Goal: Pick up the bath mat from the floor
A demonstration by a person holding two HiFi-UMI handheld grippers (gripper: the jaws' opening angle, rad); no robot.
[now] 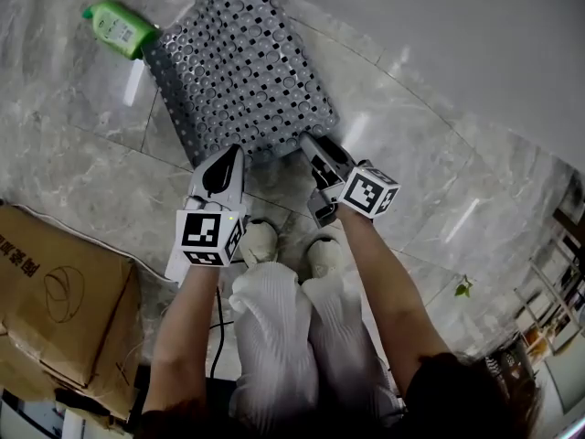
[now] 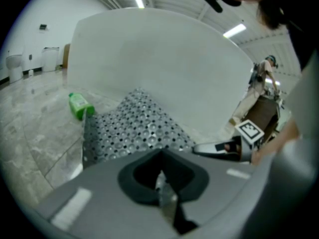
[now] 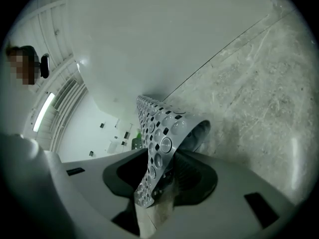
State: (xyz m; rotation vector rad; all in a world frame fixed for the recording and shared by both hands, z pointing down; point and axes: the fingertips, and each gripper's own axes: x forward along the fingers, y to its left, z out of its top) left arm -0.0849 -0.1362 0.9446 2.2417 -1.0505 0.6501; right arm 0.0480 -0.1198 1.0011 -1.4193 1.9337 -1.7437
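Observation:
The grey bath mat point(image 1: 238, 67) with round studs and holes lies flat on the marble floor against a white curved wall. My right gripper point(image 1: 315, 149) is at the mat's near right corner. In the right gripper view the mat's edge point(image 3: 157, 128) curls up and runs between the jaws of the right gripper point(image 3: 157, 171), with a dark gap on one side, so it is open around the edge. My left gripper point(image 1: 222, 165) hovers at the mat's near left edge. In the left gripper view the mat point(image 2: 134, 126) lies just ahead, and the left gripper point(image 2: 162, 176) holds nothing, only a thin slit showing.
A green bottle point(image 1: 119, 27) lies on the floor at the mat's far left corner. A cardboard box point(image 1: 64, 300) stands at the lower left. The white wall point(image 1: 457, 53) borders the mat's far side. The person's white shoes point(image 1: 260, 240) are just behind the grippers.

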